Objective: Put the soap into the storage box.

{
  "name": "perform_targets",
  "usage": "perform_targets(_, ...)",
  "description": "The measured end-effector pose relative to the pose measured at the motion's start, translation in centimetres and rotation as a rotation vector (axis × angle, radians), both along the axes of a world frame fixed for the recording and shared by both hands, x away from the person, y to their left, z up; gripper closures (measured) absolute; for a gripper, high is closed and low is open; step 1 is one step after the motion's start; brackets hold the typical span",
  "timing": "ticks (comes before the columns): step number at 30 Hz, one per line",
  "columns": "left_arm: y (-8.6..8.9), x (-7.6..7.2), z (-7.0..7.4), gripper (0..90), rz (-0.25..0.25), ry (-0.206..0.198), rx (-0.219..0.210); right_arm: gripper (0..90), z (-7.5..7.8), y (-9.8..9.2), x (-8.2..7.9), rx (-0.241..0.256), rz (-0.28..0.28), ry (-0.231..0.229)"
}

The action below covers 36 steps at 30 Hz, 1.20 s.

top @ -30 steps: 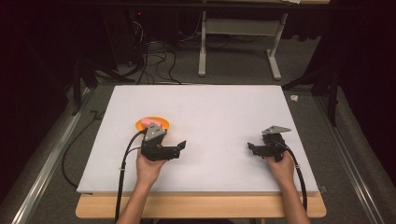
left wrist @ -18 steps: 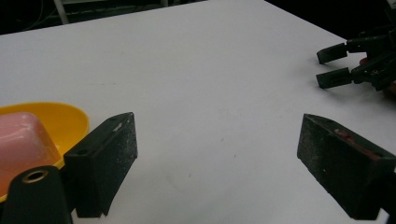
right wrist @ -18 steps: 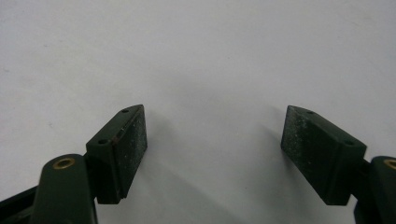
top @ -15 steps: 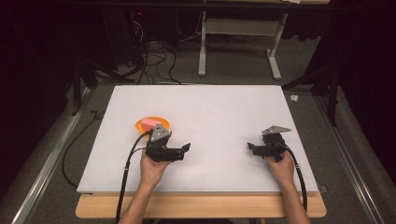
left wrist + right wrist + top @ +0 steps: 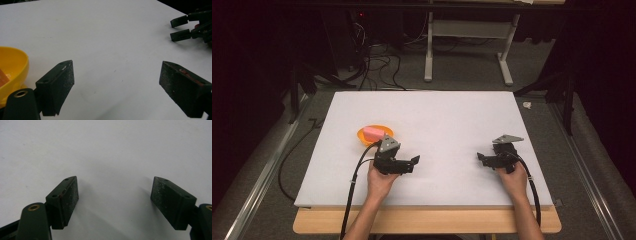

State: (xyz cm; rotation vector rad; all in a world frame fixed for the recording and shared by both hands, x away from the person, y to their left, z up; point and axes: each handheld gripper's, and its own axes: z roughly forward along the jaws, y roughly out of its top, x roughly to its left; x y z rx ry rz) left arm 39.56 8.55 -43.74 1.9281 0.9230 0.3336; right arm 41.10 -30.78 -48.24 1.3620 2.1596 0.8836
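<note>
No writing is legible anywhere. Your left gripper (image 5: 414,162) sits with jaws spread wide, holding nothing; the yellow bowl (image 5: 374,134) with a pink block (image 5: 373,132) in it lies at its 10 o'clock, just beside it. Your right gripper (image 5: 480,159) is also spread and holds nothing. Bare white board (image 5: 447,120) runs between the grippers and out to its 12 o'clock edge.

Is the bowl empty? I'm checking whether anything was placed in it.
Not empty. The high view shows a pink object inside the orange bowl, near the left gripper, whose jaws stand open, holding nothing.
</note>
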Motion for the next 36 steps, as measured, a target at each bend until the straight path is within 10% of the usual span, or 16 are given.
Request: perform_targets(36, -1.8, 1.2, -3.5, 14.4, 0.013, 0.06, 0.059, 23.1, 0.0, 0.0, 0.0, 0.002, -0.002, 0.0)
